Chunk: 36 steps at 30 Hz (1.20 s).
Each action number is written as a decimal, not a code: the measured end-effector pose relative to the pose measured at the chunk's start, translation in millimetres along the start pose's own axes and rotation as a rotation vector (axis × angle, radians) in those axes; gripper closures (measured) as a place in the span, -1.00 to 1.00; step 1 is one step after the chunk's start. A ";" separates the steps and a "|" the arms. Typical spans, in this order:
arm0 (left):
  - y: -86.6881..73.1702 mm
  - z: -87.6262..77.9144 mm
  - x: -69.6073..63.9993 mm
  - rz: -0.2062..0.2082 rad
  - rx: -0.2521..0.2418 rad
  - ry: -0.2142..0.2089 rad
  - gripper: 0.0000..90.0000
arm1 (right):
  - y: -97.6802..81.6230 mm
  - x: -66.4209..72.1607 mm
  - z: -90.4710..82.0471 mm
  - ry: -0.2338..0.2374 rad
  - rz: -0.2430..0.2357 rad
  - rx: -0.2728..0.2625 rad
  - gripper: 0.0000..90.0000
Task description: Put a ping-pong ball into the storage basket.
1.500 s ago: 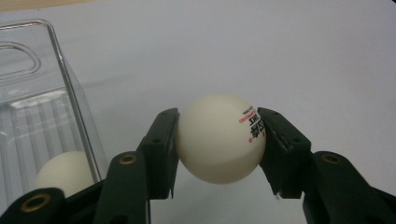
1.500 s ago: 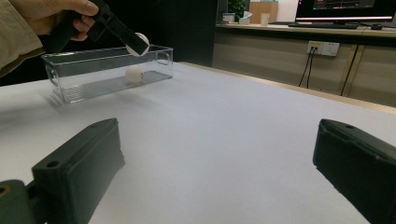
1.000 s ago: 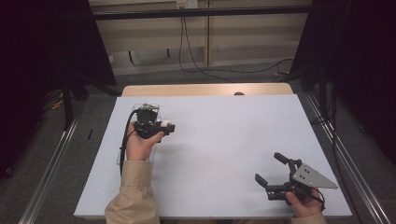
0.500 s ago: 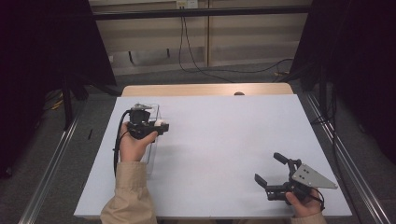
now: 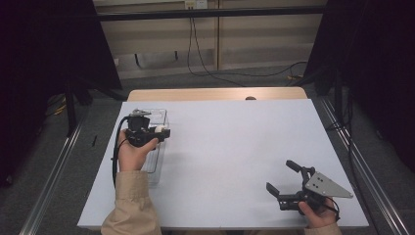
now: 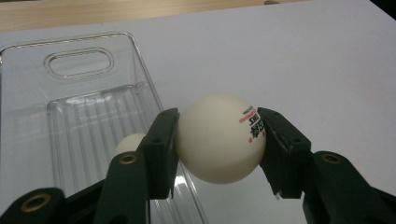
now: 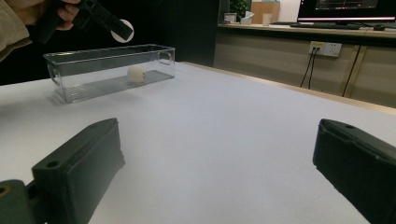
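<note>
Pinching a white ball [image 6: 219,137] in my left hand-held gripper [image 6: 218,140], I hold it over the clear bin's [image 6: 70,60] edge; my right hand-held gripper [image 7: 215,172] rests spread on the bench [image 5: 235,147].

The ping-pong ball [image 6: 219,138] I hold is cream-white and matte, with small red and black print on its upper right side. It sits pinched between the two black jaws of my left claw [image 5: 159,132], raised over the near right rim of the clear plastic bin [image 6: 28,116]. That bin is long, narrow and see-through, with a ribbed floor and an oval handle cutout in its far end wall, lying along the left edge of the white tabletop [image 5: 235,147]. A second ping-pong ball [image 7: 136,73] rests on its floor.
</note>
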State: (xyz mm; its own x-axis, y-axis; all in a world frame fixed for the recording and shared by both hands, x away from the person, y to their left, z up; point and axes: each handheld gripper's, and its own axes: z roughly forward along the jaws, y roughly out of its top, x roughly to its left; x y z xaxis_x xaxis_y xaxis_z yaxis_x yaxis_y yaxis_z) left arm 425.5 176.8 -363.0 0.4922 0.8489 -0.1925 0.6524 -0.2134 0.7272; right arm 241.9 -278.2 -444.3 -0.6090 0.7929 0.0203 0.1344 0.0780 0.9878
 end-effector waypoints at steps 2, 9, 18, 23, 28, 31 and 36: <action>-0.5 -1.1 1.9 -0.002 -0.002 0.003 0.14 | 0.1 0.1 -0.1 0.000 0.001 0.000 -0.98; -1.2 -3.6 4.7 -0.001 -0.011 0.011 0.14 | 0.1 0.1 -0.2 0.000 0.002 0.001 -0.98; -3.1 -3.8 8.2 0.001 -0.009 0.030 0.13 | 0.1 0.0 -0.1 -0.002 0.004 -0.001 -0.98; -3.8 -4.7 10.1 -0.003 -0.011 0.044 0.13 | 0.4 -0.4 -0.5 -0.003 0.006 -0.003 -0.98; -4.3 -5.4 11.9 -0.003 -0.014 0.054 0.13 | 0.2 -0.4 -0.4 -0.002 0.006 -0.002 -0.98; -4.7 -6.1 13.1 -0.005 -0.015 0.057 0.13 | 0.2 -0.6 -0.5 -0.002 0.007 -0.002 -0.98; -5.6 -6.8 14.7 -0.005 -0.015 0.059 0.13 | 0.5 -0.6 -0.5 -0.001 0.006 -0.004 -0.98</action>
State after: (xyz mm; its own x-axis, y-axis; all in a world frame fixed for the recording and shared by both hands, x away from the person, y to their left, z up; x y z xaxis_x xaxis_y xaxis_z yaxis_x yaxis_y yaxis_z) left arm 425.2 193.7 -365.4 0.4539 0.8771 -0.1569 0.6456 -0.2024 0.7364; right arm 241.9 -278.9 -443.8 -0.6071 0.7942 0.0257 0.1349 0.0712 0.9883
